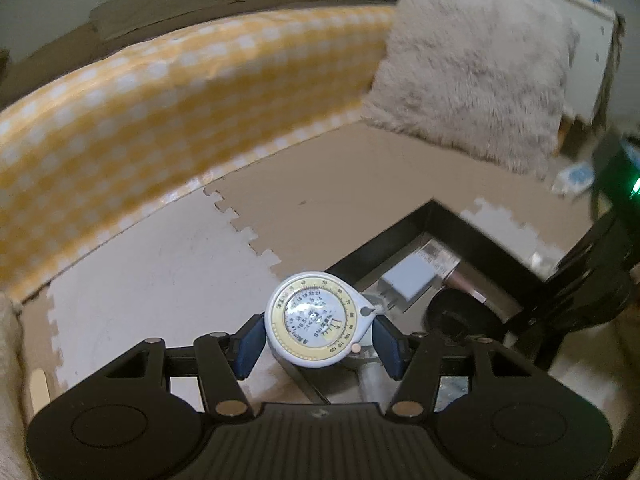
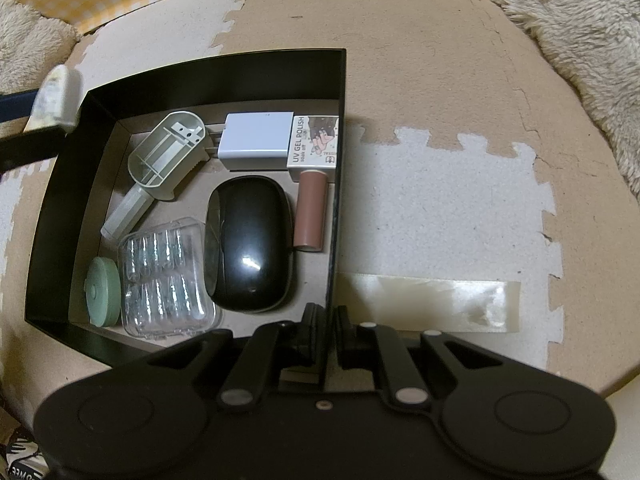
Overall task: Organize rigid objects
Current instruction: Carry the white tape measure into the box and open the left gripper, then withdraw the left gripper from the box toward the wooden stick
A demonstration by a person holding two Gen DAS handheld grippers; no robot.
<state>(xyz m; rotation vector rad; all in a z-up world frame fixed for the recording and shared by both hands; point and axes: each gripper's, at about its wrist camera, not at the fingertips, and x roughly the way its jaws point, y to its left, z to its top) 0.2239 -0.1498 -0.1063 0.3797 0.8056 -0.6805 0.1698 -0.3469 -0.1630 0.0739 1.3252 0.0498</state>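
Right wrist: black box [image 2: 340,92] holding mouse [image 2: 248,244], charger [image 2: 258,140], possibly 7 items

Round white dial gauge [image 1: 316,318], tilted, above black box [image 1: 472,236]

Floor [image 2: 440,80]: interlocking foam mats, tan and pale grey, jigsaw-toothed seams, surface scuffed and cracked.

Directly on it:
- Black box [image 2: 224,68], open-topped, square-cornered, holding small items.
- Strip of clear tape [image 2: 432,304], stuck flat on the grey mat just beside the box's side wall.
- Fluffy beige cushion [image 1: 472,68], standing tilted at the far corner of the mats against the checked wall.
- Yellow-and-white checked padded wall [image 1: 160,120], running along the far edge of the mats.
- More beige fluffy fabric [image 2: 28,48] at the mat's other corner.
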